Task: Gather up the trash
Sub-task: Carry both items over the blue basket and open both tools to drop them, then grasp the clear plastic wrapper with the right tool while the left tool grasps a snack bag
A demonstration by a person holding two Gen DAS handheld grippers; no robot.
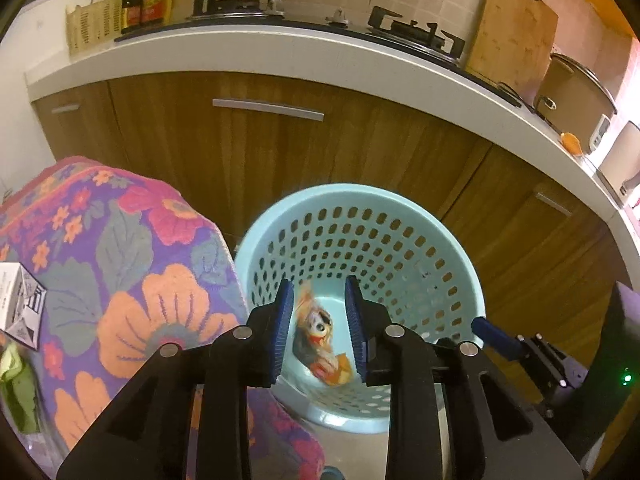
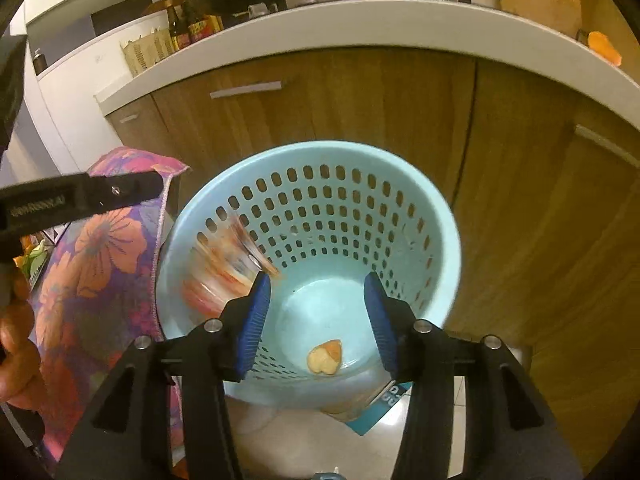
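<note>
- Trash is in the air: a blurred, colourful wrapper (image 1: 318, 330) shows between the fingers of the left hand-held gripper (image 1: 318, 326), over the mouth of the pale blue perforated bin (image 1: 360, 196).
- Left hand-held gripper has its blue pads parted to a middling gap, touching nothing; the wrapper looks loose and falling.
- From the right wrist view, the same wrapper (image 2: 228, 264) smears against the bin's left inner wall, and a small orange-and-cream scrap (image 2: 325, 356) lies on the bin floor.
- Right hand-held gripper (image 2: 318, 318) hangs wide and empty above the bin.
- Risk one: that wrapper is light and may snag on the wall or rim, then flutter out onto the floor.
- Risk two: the floral cloth (image 1: 132, 264) sits right beside the bin; a careless swing could drag it.
- More trash seems to wait on that cloth: a white carton (image 1: 20, 304) and green scraps (image 1: 16, 392).
- Risk three: both tools crowd one opening, so a clash is possible.
</note>
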